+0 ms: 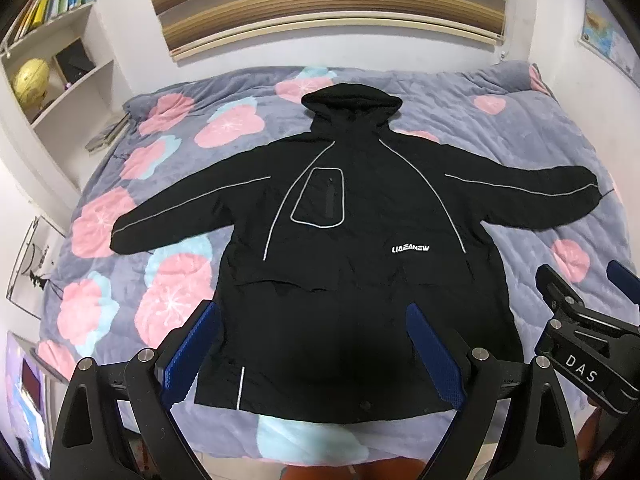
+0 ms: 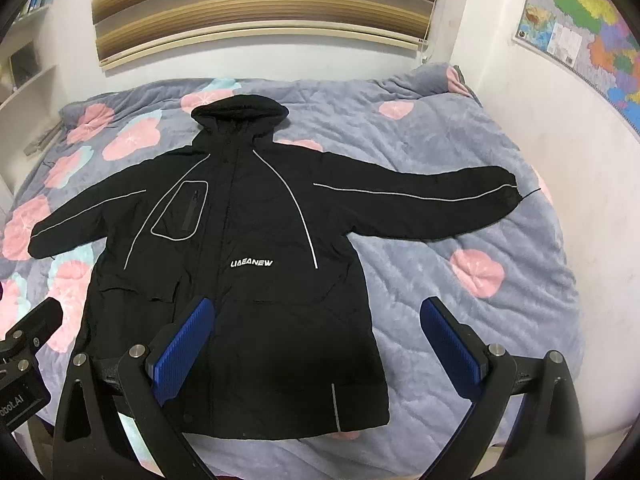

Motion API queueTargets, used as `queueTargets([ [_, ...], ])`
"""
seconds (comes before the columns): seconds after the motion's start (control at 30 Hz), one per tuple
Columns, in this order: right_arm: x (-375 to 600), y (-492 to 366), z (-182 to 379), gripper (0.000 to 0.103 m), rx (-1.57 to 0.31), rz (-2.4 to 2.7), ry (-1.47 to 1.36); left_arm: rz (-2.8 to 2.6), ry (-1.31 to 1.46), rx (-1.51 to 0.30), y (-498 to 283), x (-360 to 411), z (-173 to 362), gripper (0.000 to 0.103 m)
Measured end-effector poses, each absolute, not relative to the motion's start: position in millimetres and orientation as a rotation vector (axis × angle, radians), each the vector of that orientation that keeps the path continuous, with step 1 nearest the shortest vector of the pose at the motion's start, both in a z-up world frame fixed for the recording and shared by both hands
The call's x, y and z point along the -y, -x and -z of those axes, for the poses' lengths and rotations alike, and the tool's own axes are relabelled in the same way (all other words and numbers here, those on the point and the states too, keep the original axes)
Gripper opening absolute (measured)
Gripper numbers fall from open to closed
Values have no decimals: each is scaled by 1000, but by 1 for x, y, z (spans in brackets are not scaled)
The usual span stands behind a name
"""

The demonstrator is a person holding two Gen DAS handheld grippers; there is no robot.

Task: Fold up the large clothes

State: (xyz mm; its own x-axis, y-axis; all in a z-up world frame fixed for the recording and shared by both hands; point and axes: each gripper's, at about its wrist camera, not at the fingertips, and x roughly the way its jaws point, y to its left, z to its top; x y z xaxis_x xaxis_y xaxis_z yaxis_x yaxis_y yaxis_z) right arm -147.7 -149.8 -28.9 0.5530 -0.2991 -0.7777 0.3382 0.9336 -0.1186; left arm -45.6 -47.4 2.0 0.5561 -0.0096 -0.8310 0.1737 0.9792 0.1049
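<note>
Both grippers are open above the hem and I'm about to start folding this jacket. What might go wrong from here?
1. The black hooded jacket looks padded and slippery, so the open left gripper or right gripper may pinch only the top layer.
2. Its long sleeves lie spread wide and could drag or bunch.
3. The soft grey floral quilt could get pinched along with the hem.

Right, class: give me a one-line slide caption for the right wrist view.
Open right gripper above a black hooded jacket spread flat, sleeves out, on a flowered bedspread.
</note>
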Motion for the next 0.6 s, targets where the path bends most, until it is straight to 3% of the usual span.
queueTargets([
  [0.6,134,145,40,103,-944,334,-49,80,-161,-985,55,33,1,94],
])
